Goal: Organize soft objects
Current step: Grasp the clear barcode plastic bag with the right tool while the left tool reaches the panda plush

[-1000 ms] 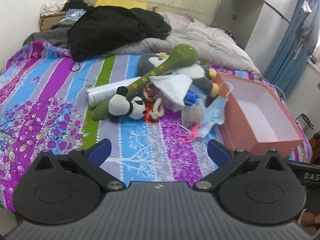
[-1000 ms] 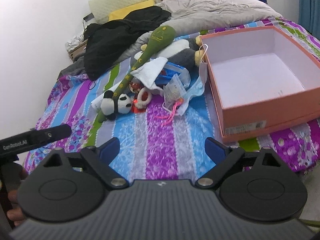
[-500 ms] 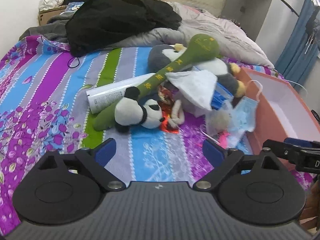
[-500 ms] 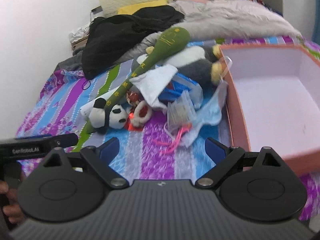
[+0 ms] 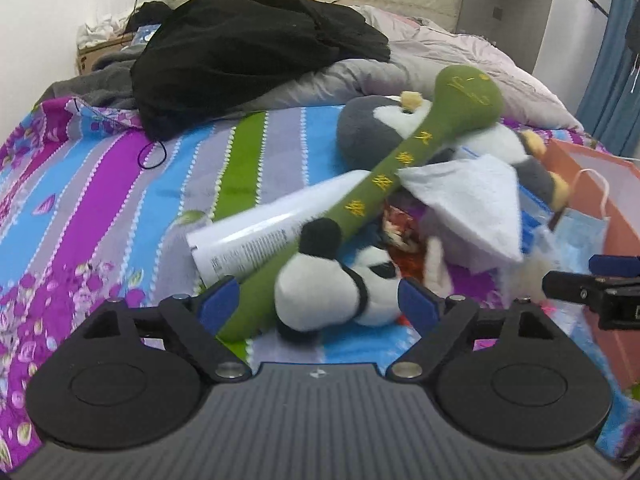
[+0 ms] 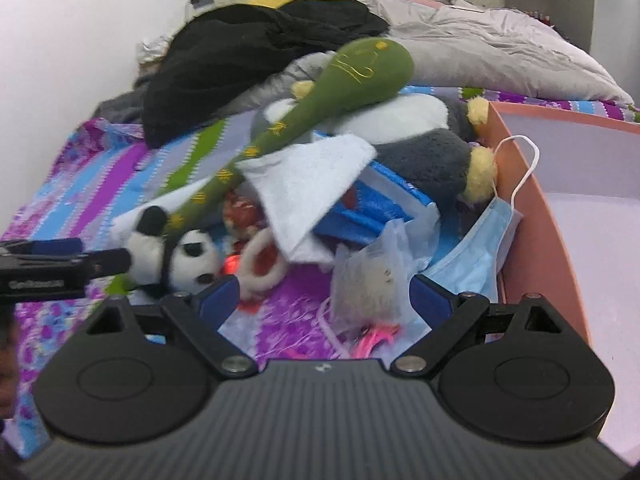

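Note:
A pile of soft things lies on the striped bedspread. A small panda plush [image 5: 320, 292] sits between the open fingers of my left gripper [image 5: 318, 306], with no grip on it. A long green plush club [image 5: 400, 160] leans across the pile over a grey penguin plush [image 5: 372, 128]. My right gripper [image 6: 324, 300] is open around a clear bag holding a white fluffy thing [image 6: 368, 280]. The panda [image 6: 176, 260], club [image 6: 320, 104], a white cloth [image 6: 308, 188] and a blue face mask [image 6: 476, 248] show in the right wrist view.
An open pink box [image 6: 560, 216], empty inside, stands to the right of the pile. A white cylinder [image 5: 260, 228] lies under the club. A black garment [image 5: 248, 52] and a grey duvet [image 6: 492, 48] cover the far half of the bed. A blue packet [image 6: 376, 208] lies under the cloth.
Both grippers have moved forward and down toward the pile. The left now frames the panda plush. The right now frames the clear bag. Both stay open.

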The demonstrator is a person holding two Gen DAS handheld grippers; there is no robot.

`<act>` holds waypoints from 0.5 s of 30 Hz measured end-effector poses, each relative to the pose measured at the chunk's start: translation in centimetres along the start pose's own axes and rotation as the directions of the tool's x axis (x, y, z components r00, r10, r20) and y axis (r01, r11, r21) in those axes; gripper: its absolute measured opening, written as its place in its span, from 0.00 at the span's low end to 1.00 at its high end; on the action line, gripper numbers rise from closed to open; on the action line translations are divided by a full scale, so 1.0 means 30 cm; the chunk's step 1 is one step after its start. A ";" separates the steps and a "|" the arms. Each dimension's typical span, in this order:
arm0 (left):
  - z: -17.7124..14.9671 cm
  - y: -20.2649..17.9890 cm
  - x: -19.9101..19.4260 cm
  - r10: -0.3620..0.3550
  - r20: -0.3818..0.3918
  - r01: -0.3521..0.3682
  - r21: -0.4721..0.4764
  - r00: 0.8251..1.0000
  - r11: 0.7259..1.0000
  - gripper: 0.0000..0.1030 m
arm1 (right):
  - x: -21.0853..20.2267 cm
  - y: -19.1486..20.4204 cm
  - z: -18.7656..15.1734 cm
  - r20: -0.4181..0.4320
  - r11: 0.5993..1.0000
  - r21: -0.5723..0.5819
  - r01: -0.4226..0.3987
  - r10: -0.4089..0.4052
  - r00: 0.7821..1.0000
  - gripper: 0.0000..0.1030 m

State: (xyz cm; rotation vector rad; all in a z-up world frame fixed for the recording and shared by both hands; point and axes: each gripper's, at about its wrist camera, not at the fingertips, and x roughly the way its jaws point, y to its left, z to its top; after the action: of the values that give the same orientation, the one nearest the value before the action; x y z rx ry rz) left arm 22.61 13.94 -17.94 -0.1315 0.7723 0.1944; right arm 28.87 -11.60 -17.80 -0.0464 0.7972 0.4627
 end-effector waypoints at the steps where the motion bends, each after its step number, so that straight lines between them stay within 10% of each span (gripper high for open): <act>1: 0.003 0.007 0.013 -0.002 0.000 0.002 0.001 1.000 1.000 0.85 | 0.020 -0.005 0.005 -0.003 1.000 -0.005 0.010 -0.010 1.000 0.91; 15: 0.014 0.041 0.136 -0.057 -0.029 0.056 -0.041 0.998 0.998 0.55 | 0.148 -0.047 0.007 -0.074 0.996 -0.023 0.083 -0.085 0.994 0.50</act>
State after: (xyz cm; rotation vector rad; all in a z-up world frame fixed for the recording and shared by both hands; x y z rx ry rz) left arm 25.48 15.74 -20.59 -0.1947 0.7941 0.1550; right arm 32.28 -11.11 -20.95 -0.1164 0.8606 0.3910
